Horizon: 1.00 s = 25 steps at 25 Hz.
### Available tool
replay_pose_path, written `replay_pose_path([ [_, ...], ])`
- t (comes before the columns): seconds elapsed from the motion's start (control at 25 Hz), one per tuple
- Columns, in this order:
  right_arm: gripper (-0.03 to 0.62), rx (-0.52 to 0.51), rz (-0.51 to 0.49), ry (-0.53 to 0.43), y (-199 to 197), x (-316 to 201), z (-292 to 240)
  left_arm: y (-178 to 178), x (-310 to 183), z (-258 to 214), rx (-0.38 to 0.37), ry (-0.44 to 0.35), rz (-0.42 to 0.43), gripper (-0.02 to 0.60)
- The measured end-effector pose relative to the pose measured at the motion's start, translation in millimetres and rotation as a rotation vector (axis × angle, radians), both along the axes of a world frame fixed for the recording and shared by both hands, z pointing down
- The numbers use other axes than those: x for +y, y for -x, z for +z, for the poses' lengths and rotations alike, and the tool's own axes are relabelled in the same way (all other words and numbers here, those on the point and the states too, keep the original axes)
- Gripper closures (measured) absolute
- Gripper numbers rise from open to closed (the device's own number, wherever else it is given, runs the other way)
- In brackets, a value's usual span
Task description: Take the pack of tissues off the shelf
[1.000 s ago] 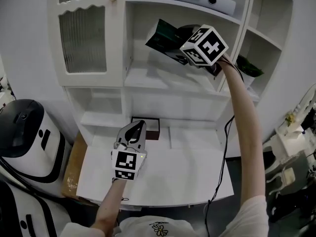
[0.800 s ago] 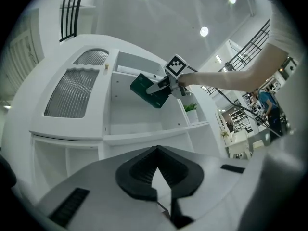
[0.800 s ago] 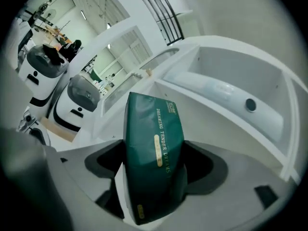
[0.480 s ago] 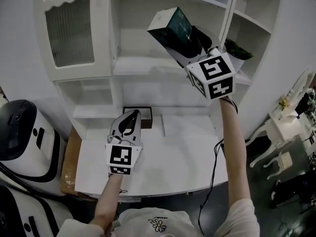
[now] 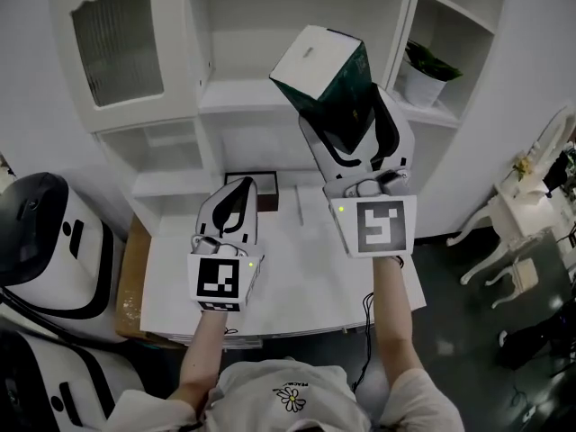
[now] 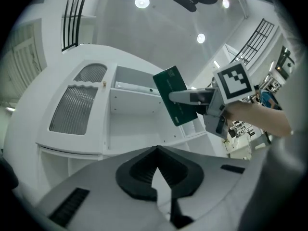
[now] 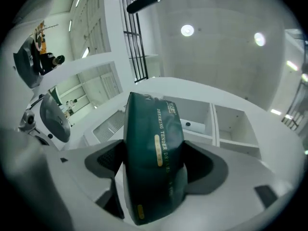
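The pack of tissues (image 5: 324, 77) is dark green with a white end face and gold print. It hangs in the air in front of the white shelf unit (image 5: 243, 97), clear of the shelves. My right gripper (image 5: 346, 120) is shut on it, one jaw pressed against each side. In the right gripper view the pack (image 7: 153, 158) fills the space between the jaws of the right gripper (image 7: 154, 165). My left gripper (image 5: 236, 207) is shut and empty, low over the white desk (image 5: 297, 295). The left gripper view shows the pack (image 6: 174, 96) held up high, with the left gripper's (image 6: 156, 158) jaw tips meeting.
A cabinet door with ribbed glass (image 5: 117, 43) is at the upper left. A potted plant (image 5: 418, 75) stands on the right-hand shelf. A dark box (image 5: 261, 192) sits at the back of the desk behind my left gripper. A black and white appliance (image 5: 40, 241) stands at the left.
My right gripper has drawn the tissue pack out of the shelf, down and toward the person. The left gripper has barely moved.
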State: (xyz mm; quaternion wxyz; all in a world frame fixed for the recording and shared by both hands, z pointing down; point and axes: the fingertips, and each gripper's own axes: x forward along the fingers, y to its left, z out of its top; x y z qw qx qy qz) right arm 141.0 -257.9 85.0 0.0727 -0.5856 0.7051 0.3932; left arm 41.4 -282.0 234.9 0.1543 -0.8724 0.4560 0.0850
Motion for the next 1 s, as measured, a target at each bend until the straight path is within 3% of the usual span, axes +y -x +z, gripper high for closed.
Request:
replay_pose_path([
  [0.16, 0.197, -0.129, -0.004, 0.003, -3, 26, 33, 6, 14, -1, 0.018, -0.011, -0.019, 0.581],
  [0.44, 0.197, -0.201, -0.003, -0.014, -7, 61, 70, 17, 31, -8, 0.088, -0.033, -0.037, 0.581],
  [0.68, 0.197, -0.349, -0.009, 0.017, -22, 78, 105, 21, 45, 14, 0.102, 0.019, -0.057, 0.581],
  [1.0, 0.197, -0.431, 0.035, 0.073, -36, 86, 148, 26, 56, 31, 0.113, -0.009, -0.076, 0.581],
])
